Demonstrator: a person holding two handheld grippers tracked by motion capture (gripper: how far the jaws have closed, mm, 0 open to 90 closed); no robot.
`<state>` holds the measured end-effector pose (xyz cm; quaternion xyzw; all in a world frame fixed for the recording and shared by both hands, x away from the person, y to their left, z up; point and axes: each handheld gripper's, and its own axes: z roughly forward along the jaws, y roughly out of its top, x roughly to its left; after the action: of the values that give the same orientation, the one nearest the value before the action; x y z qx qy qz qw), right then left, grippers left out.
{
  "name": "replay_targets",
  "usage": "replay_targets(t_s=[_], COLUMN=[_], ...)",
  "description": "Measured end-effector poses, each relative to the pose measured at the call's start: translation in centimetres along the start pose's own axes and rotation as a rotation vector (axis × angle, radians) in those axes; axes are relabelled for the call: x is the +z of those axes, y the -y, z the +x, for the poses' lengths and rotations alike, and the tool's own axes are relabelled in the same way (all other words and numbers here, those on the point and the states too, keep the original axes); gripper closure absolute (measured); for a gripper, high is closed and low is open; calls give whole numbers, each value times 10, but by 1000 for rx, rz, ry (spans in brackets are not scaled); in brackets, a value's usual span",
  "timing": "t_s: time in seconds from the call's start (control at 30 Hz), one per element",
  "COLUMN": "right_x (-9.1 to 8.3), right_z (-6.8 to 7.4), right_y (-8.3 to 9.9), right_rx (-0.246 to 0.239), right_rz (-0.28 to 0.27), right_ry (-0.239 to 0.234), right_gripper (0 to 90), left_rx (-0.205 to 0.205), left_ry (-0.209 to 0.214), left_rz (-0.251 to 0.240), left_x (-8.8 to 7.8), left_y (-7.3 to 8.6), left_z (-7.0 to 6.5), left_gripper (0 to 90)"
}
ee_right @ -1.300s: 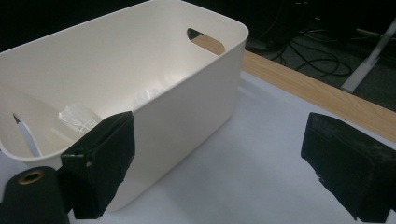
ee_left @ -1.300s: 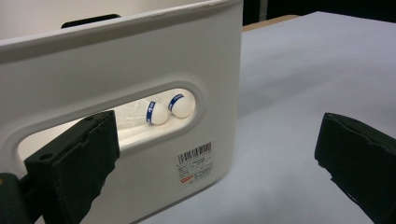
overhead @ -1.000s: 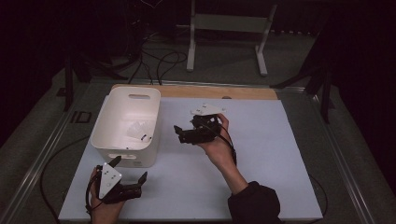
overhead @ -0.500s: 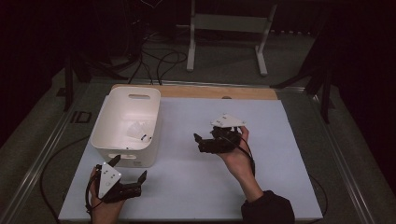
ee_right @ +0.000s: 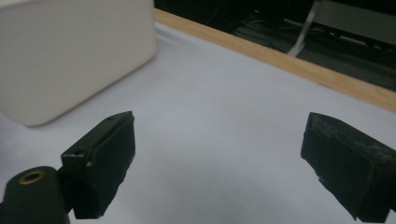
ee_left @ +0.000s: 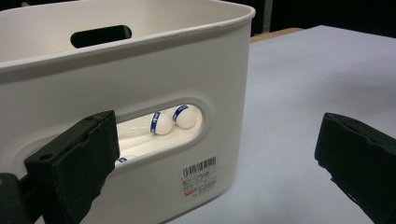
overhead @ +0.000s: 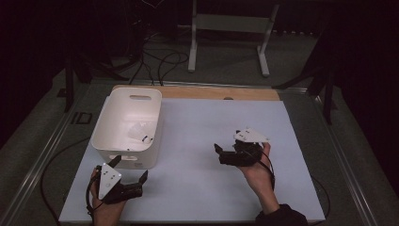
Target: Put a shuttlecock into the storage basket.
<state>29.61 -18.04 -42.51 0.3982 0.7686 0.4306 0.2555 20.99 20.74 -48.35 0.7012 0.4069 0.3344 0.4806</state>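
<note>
White rectangular plastic bin [overhead: 126, 132] with handle slots sits on the left of the pale sheet-covered table [overhead: 197, 141]. Inside it lie small white objects with blue bands [ee_left: 170, 119], seen through the near handle slot in the left gripper view; exact kind hard to tell

Right gripper [overhead: 225, 154] has pulled back from the bin's right side over the last second and now hangs above bare sheet, right of centre, well apart from the bin. Jaws wide apart, nothing between them [ee_right: 215, 163]

Left gripper [overhead: 136, 181] unchanged, resting near the table's near left edge, just in front of the bin's near wall. Jaws apart, empty [ee_left: 210, 172]

Judgement: the retreat with empty jaws suggests a drop into the bin is finished. No loose item shows on the sheet, so the loading looks done or paused
</note>
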Motion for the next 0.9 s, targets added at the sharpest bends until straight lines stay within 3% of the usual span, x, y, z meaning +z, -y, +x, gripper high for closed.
replay_targets(t_s=[0.2, 0.37, 0.53, 0.9], right_x=[-11, -28, -39, -52], right_z=[-11, -26, -35, -39], right_y=[18, 37, 56, 80], right_rx=[11, 58, 73, 69], right_rz=[-21, -62, -93, -192], right_ry=[20, 39, 49, 55], right_gripper=[101, 105, 105, 104], left_rx=[-14, -23, -41, -58], left_ry=[-1, -1, -8, -12], left_rz=[-8, -13, -25, -34], left_x=[-1, -4, -9, -10], left_y=[0, -1, -2, -2], left_z=[1, 2, 8, 17], left_gripper=[5, 5, 5, 5])
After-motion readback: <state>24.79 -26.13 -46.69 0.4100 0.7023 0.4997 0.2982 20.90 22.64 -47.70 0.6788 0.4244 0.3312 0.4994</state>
